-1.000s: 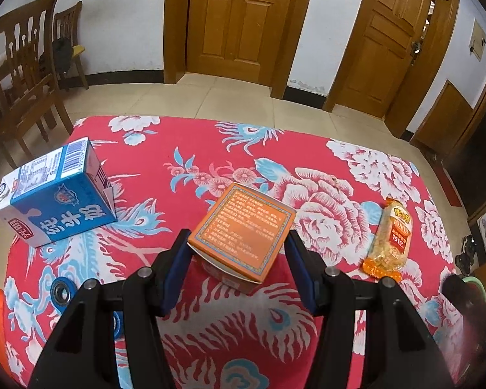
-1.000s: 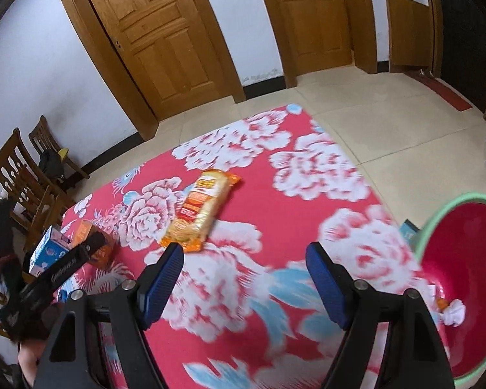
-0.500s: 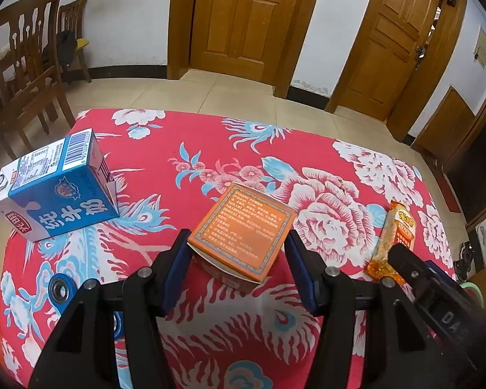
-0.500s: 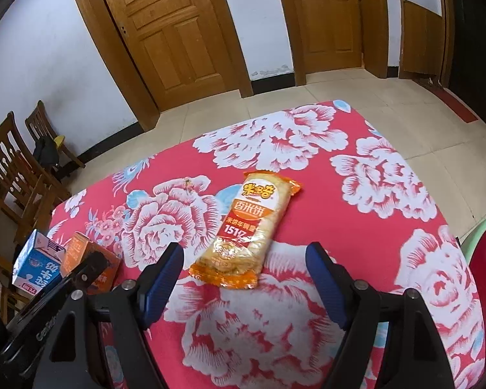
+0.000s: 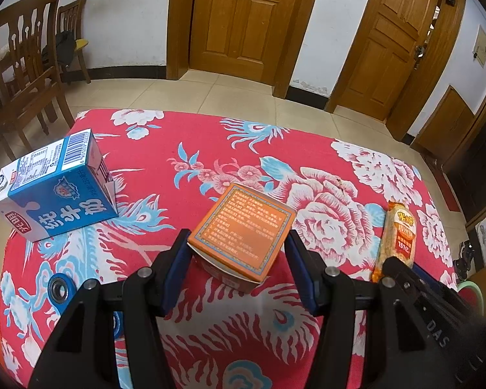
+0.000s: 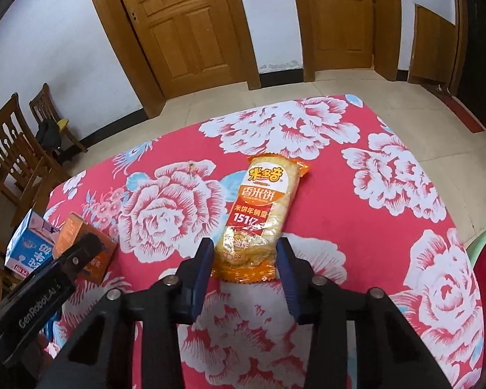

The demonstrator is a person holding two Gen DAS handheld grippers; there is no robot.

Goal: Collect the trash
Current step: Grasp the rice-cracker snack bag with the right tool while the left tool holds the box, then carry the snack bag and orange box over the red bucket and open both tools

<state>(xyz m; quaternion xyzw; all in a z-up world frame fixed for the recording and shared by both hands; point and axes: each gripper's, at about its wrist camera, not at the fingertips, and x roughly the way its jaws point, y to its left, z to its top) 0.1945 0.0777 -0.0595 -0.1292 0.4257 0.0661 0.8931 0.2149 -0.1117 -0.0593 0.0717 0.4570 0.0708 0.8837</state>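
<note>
Left fingers (image 5: 178,259) grip orange box (image 5: 243,230); right fingers (image 6: 202,265) straddle cracker packet (image 6: 262,214).

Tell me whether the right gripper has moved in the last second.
Yes. The right gripper has swung left from the basin and advanced until its fingers flank the rice cracker packet.
</note>
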